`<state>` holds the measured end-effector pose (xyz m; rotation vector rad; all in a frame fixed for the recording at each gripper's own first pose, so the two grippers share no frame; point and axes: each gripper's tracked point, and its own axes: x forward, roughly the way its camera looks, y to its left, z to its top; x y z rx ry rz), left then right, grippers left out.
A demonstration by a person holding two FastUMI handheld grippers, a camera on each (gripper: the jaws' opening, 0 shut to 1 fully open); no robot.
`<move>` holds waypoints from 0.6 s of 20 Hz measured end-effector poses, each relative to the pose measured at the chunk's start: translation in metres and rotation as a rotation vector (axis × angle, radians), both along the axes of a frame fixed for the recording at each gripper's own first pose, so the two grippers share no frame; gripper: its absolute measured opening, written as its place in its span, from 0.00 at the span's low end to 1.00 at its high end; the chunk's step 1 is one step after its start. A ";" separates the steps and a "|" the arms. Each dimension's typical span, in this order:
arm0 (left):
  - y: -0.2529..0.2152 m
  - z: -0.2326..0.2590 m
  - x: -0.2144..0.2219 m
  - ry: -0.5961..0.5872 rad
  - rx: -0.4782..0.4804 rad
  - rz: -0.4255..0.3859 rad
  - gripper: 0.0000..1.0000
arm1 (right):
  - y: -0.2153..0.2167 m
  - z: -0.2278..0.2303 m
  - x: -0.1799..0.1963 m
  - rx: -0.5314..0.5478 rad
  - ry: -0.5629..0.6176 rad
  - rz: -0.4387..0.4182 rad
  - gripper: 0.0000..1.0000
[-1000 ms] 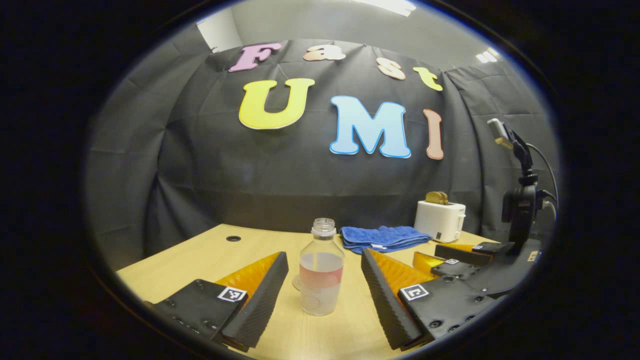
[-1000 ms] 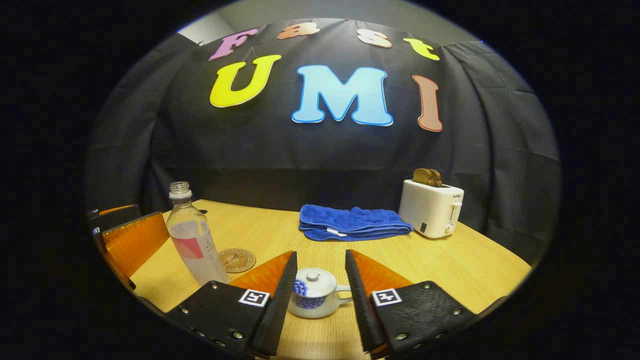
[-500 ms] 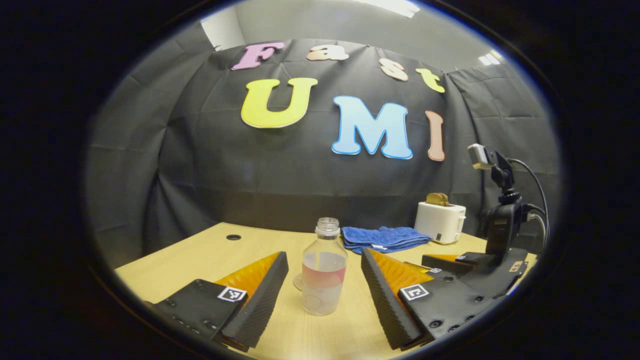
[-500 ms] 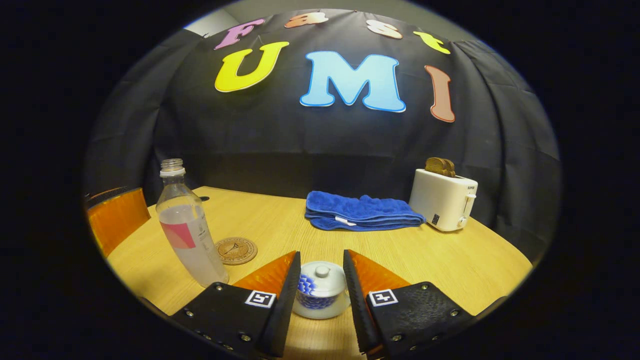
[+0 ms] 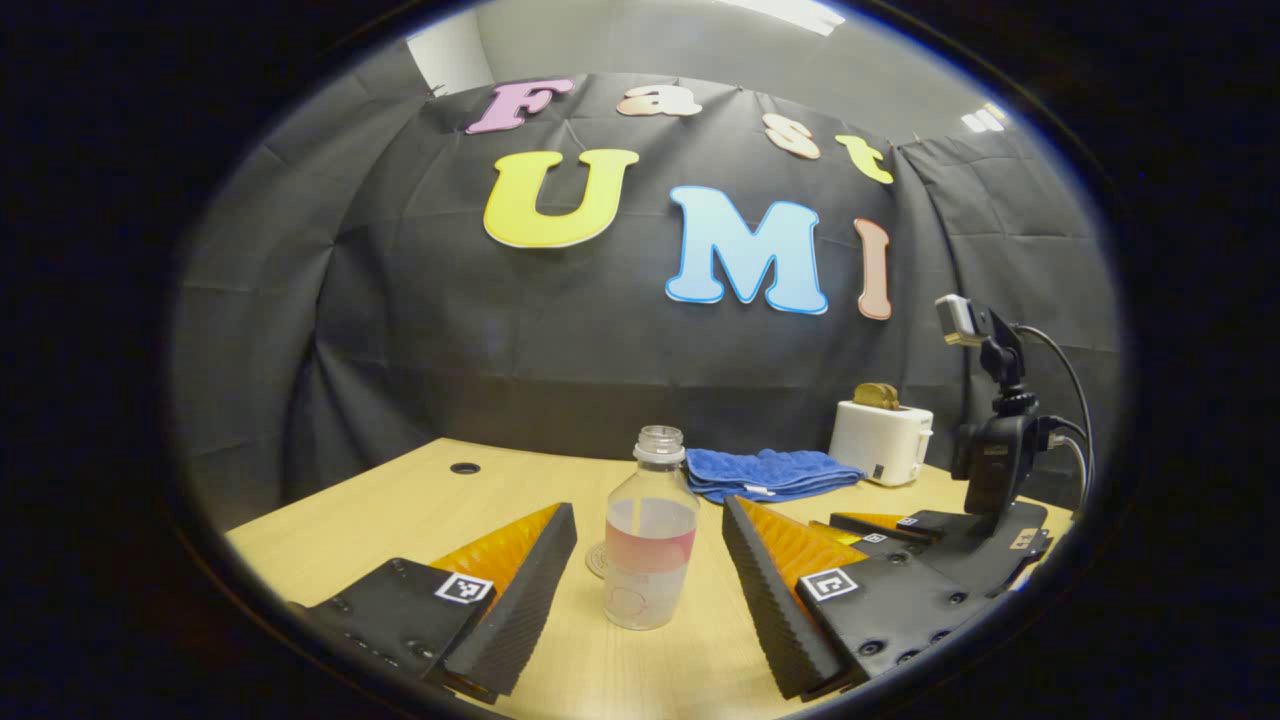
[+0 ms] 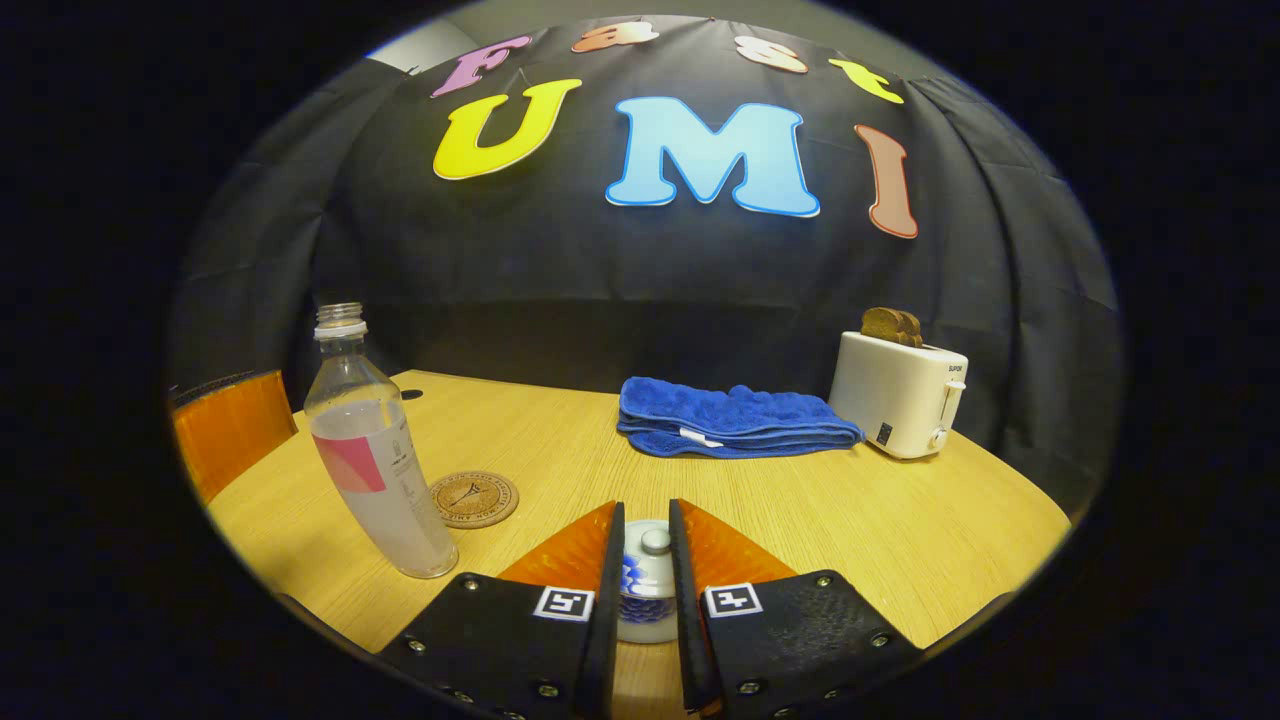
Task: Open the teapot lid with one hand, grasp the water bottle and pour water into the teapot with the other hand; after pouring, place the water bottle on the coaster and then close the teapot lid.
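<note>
In the right gripper view, the teapot (image 6: 645, 590) sits on the table (image 6: 900, 540) at 6 o'clock, between the fingers of the right gripper (image 6: 645, 610), its lid (image 6: 652, 548) on top. The water bottle (image 6: 375, 450) stands upright at 9 o'clock of the teapot, with the coaster (image 6: 474, 499) flat on the table just beside it, at the bottle's 3 o'clock. The folded towel (image 6: 730, 418) lies behind the teapot at 12 o'clock. The toaster (image 6: 900, 393) stands at 2 o'clock, near the towel, with bread (image 6: 890, 324) in its top. In the left gripper view, the bottle stands between the fingers of the left gripper (image 5: 648, 590), apart from both.
</note>
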<state>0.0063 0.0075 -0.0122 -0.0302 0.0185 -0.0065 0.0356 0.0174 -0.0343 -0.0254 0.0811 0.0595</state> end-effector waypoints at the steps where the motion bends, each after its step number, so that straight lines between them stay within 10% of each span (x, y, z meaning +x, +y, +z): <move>1: -0.001 -0.001 0.001 0.002 -0.002 -0.002 1.00 | -0.007 -0.002 0.004 0.008 -0.019 -0.022 0.26; 3: 0.001 -0.003 0.001 0.005 -0.002 0.000 1.00 | -0.006 0.002 0.001 0.042 -0.012 -0.020 0.08; 12: -0.001 -0.020 0.015 0.043 0.007 -0.010 1.00 | -0.005 0.017 -0.006 0.043 -0.058 -0.004 0.08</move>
